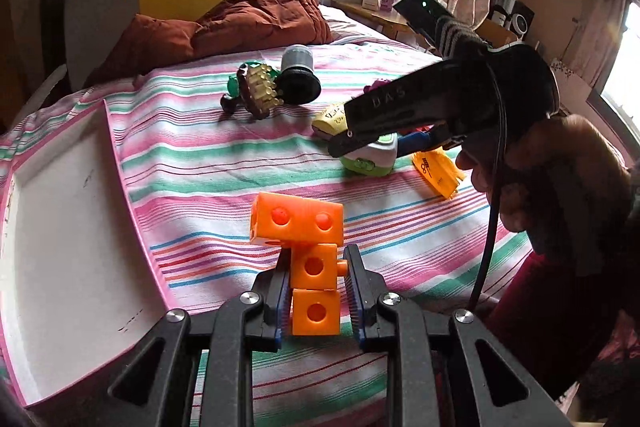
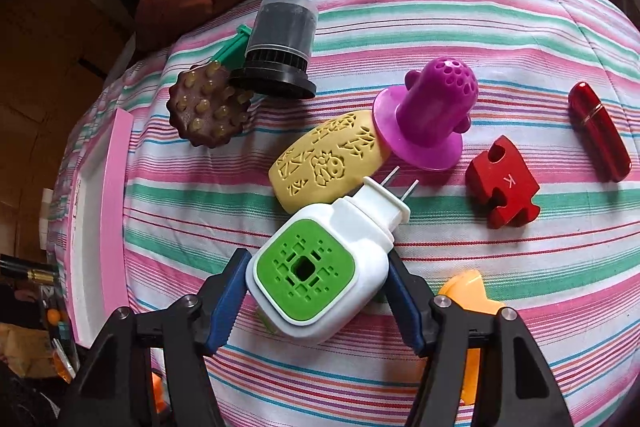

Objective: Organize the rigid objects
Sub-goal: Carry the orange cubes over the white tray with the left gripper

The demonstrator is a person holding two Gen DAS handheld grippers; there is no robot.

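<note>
My left gripper is shut on an orange toy of linked cubes, holding its lower cubes above the striped bedsheet. To its left lies a white tray with a pink rim, which holds nothing that I can see. My right gripper is shut on a white plug-in device with a green face, its blue pads pressing both sides and its prongs pointing away. From the left wrist view, the right gripper reaches down onto that device at the right.
Loose things lie on the bed: a brown knobbed brush, a black cylinder, a yellow embossed oval, a purple perforated cup, a red puzzle piece, a red tube and an orange piece. A rust quilt is heaped behind.
</note>
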